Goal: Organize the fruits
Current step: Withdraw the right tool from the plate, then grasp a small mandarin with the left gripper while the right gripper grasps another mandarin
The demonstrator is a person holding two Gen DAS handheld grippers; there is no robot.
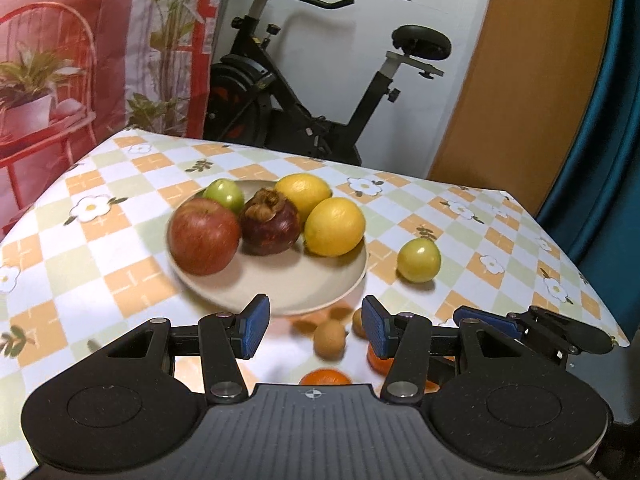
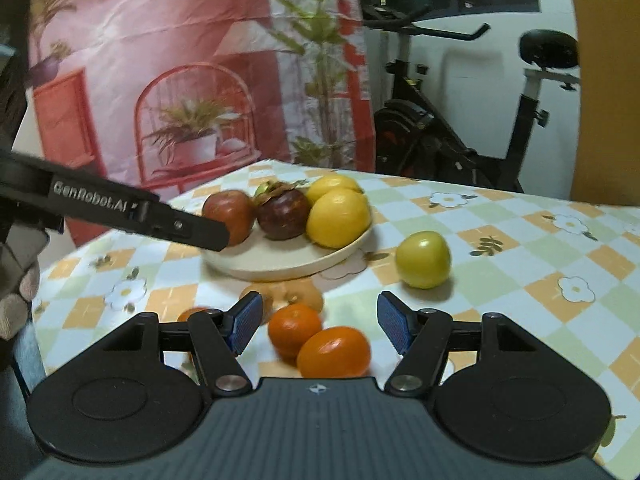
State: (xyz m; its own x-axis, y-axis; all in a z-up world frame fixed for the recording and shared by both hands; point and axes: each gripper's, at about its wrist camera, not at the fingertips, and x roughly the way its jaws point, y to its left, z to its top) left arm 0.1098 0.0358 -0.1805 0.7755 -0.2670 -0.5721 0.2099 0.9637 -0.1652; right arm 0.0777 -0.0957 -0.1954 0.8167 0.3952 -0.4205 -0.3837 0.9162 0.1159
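two glossy oval lemons (image 1: 334,226) crowd the smooth round plate (image 1: 280,284).

Dim warm indoor light, soft shadows, motion blur, bowed fisheye edges.

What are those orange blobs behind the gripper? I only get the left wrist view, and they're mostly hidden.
Observer: The right wrist view shows two oranges lying close together on the tablecloth, nearer the camera than the plate.
Operator: Is the other gripper holding one?
Observer: No. The right gripper is open, and the oranges lie in the gap between its fingers, ungripped.
Operator: Only two?
Observer: A third orange fruit peeks out, partly hidden behind that gripper's finger.
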